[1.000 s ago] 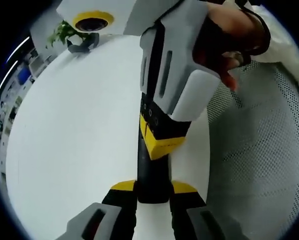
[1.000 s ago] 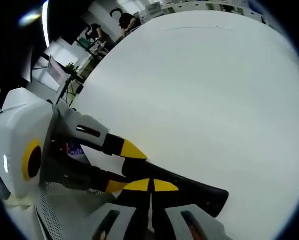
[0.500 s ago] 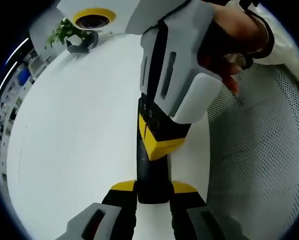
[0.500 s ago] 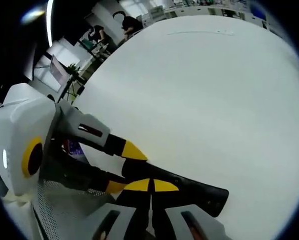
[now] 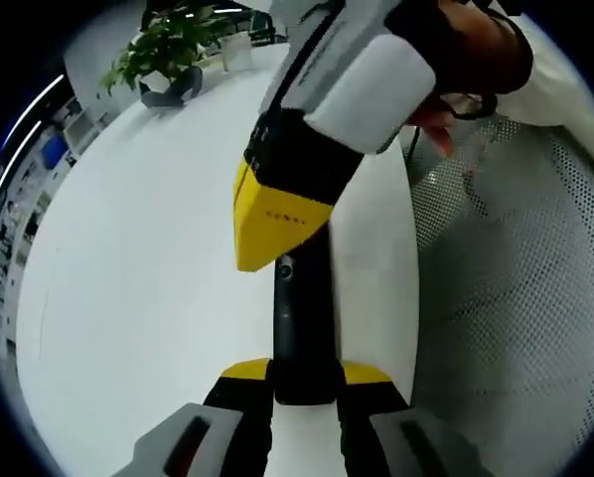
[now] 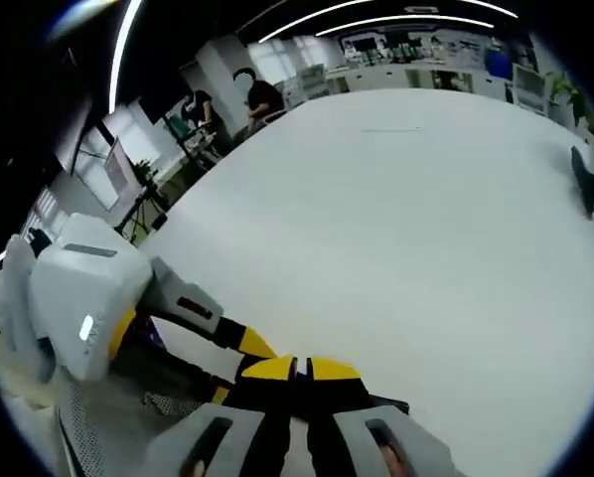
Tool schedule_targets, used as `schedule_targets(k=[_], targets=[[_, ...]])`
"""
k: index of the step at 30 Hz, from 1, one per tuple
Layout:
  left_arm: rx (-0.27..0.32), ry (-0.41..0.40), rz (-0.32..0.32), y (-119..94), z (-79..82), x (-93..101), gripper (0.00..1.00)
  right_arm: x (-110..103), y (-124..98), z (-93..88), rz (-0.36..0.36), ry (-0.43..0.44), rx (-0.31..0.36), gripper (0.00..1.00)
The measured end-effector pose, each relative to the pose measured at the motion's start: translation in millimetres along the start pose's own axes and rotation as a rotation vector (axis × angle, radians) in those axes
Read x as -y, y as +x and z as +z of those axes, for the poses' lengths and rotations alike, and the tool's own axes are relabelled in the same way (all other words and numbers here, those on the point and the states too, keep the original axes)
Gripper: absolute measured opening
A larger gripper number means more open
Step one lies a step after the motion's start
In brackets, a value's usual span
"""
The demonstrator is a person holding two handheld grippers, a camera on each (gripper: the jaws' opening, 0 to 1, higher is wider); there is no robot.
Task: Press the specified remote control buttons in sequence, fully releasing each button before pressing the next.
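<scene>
Black remote, white table

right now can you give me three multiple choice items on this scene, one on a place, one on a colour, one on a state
1. Where does the slim black remote control sit?
A. between the left gripper's jaws
B. flat on the mesh chair
C. beside the potted plant

2. What colour are the tips of the right gripper, seen in the left gripper view?
A. red
B. yellow
C. blue

3. How does the right gripper stand to the remote?
A. clamped round its middle
B. tips shut, over its far end
C. lying on the white table

Answers:
1 A, the left gripper has its yellow-tipped jaws on either side of the remote's near end.
2 B, the wedge-shaped tips are yellow.
3 B, the tips meet with no gap, over the remote's far end.
</scene>
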State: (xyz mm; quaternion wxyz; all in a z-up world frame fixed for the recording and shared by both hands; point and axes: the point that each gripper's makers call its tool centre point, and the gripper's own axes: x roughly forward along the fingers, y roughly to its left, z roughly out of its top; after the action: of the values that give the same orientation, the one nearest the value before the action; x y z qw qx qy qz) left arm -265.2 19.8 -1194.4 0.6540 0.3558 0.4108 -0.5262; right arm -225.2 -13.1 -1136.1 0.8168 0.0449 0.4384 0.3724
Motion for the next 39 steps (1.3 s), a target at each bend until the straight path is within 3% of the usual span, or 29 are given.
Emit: schedule_targets(k=[2, 7, 12, 14, 22, 36, 39], targets=[[0.011, 0.050, 0.004, 0.1, 1.0, 0.2, 0.22, -2.6, -6.6, 6.2, 0.018, 0.007, 0.051, 0.02], [-0.003, 0.006, -0.012, 0.7, 0.7, -1.9, 0.21, -2.5, -26.7, 22.8, 0.008, -0.055, 0.179, 0.16], [0.000, -0.008, -0.029, 0.9, 0.2, -4.7, 0.21, -2.4, -44.5, 30.1, 0.001, -0.107, 0.256, 0.25], [0.002, 0.002, -0.022, 1.1, 0.6, -8.9, 0.21, -2.7, -49.1, 33.7, -0.010, -0.128, 0.287, 0.33], [0.004, 0.003, -0.018, 3.1, 3.2, -26.9, 0.21, 5.0, -57.9, 38.0, -0.115, -0.216, 0.344, 0.63], [0.008, 0.006, -0.008, 1.9, 6.5, -65.3, 0.21, 11.0, -91.7, 51.5, -0.174, -0.193, 0.496, 0.82], [0.007, 0.022, -0.001, 2.1, 9.6, -76.0, 0.21, 14.4, -96.0, 50.7, -0.186, -0.190, 0.504, 0.86]])
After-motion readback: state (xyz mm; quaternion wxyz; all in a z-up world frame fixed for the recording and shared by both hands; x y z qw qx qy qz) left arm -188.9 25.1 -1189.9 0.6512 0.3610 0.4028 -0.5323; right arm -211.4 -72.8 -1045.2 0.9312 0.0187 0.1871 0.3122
